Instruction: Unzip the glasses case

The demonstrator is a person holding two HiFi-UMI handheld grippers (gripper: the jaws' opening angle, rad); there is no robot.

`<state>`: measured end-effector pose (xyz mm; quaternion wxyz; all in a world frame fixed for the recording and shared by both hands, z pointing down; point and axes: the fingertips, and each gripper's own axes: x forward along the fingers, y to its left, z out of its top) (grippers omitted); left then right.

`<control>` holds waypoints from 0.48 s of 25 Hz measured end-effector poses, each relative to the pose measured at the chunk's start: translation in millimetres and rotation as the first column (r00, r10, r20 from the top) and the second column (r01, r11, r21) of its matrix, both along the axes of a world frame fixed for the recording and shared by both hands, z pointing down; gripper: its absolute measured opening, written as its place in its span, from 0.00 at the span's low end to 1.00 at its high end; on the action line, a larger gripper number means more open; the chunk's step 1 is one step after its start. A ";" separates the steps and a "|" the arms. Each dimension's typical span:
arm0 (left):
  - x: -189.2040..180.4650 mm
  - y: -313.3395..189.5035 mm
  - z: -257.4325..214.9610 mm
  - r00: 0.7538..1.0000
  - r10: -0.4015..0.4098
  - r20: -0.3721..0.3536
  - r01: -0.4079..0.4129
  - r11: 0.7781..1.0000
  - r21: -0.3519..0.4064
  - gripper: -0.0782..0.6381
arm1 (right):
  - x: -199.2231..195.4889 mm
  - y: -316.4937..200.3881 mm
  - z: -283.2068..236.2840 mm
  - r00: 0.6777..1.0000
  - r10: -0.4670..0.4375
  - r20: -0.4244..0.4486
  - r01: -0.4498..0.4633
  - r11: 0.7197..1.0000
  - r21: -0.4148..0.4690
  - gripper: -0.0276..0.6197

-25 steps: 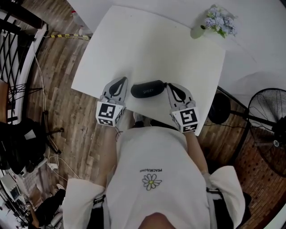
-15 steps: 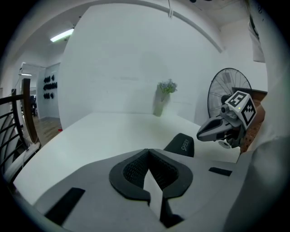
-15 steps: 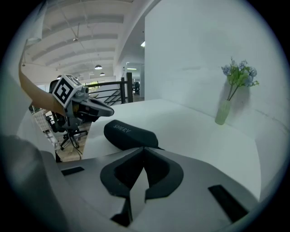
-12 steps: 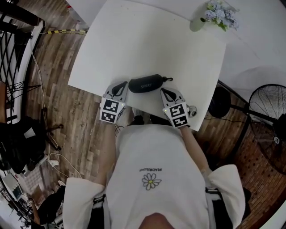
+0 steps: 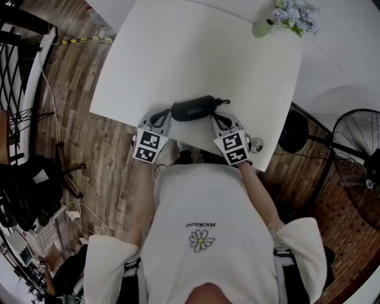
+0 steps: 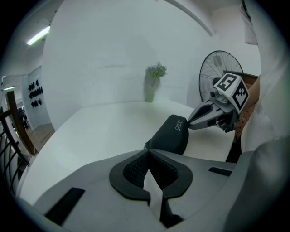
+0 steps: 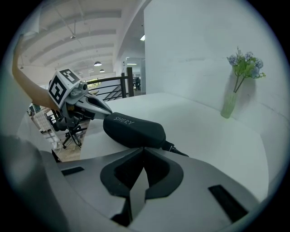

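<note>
Glasses case [image 5: 194, 109]: black, apparently fully zipped, on bench [image 5: 196, 53], just ahead of and between left tool [image 5: 165, 114] and right tool [image 5: 215, 118]. Both tools: jaws together, empty. Unzipping not begun.

A white table [image 5: 196, 53] stands on a brown wood-plank floor [image 5: 113, 160]. A pale vase of bluish flowers [image 5: 290, 16] stands at the table's far right corner. A black standing fan [image 5: 358, 148] is on the floor off the table's right edge. Black railing [image 5: 18, 65] runs along the left, with cables [image 5: 65, 208] trailing over the planks nearby. A plain white wall [image 6: 113, 54] rises behind the table, and a strip light [image 6: 38, 35] glows on the ceiling.
</note>
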<state>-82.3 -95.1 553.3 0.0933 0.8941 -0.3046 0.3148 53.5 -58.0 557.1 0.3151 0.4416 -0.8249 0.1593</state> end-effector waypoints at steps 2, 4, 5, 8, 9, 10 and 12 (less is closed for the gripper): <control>0.5 1.8 0.4 1.000 0.004 -0.004 -0.004 1.000 -0.005 0.13 | 0.9 -2.6 0.4 1.000 -0.004 -0.004 0.004 1.000 0.004 0.05; 0.4 3.1 -0.9 1.000 0.012 -0.010 -0.012 1.000 -0.011 0.13 | 1.5 -8.6 -0.7 1.000 -0.011 -0.013 0.011 1.000 0.013 0.05; 0.3 4.0 -1.7 1.000 0.018 -0.011 -0.018 1.000 -0.013 0.13 | 1.6 -12.8 -1.5 1.000 -0.016 -0.018 0.016 1.000 0.018 0.05; 1.0 8.6 -2.6 0.999 0.038 -0.012 -0.038 0.999 -0.027 0.13 | 1.6 -28.3 -3.4 0.999 -0.040 -0.038 0.041 0.998 0.037 0.05; 1.9 10.2 -2.3 0.999 0.043 -0.013 -0.044 0.998 -0.034 0.13 | 1.1 -34.6 -4.0 0.998 -0.048 -0.043 0.050 0.998 0.044 0.05; 3.0 11.7 -1.9 0.999 0.050 -0.014 -0.050 0.998 -0.040 0.13 | 0.0 -41.4 -4.9 0.997 -0.056 -0.046 0.058 0.997 0.053 0.05; 6.0 14.7 -1.1 0.998 0.063 -0.014 -0.064 0.997 -0.049 0.13 | -4.0 -55.2 -7.0 0.997 -0.065 -0.048 0.069 0.995 0.071 0.05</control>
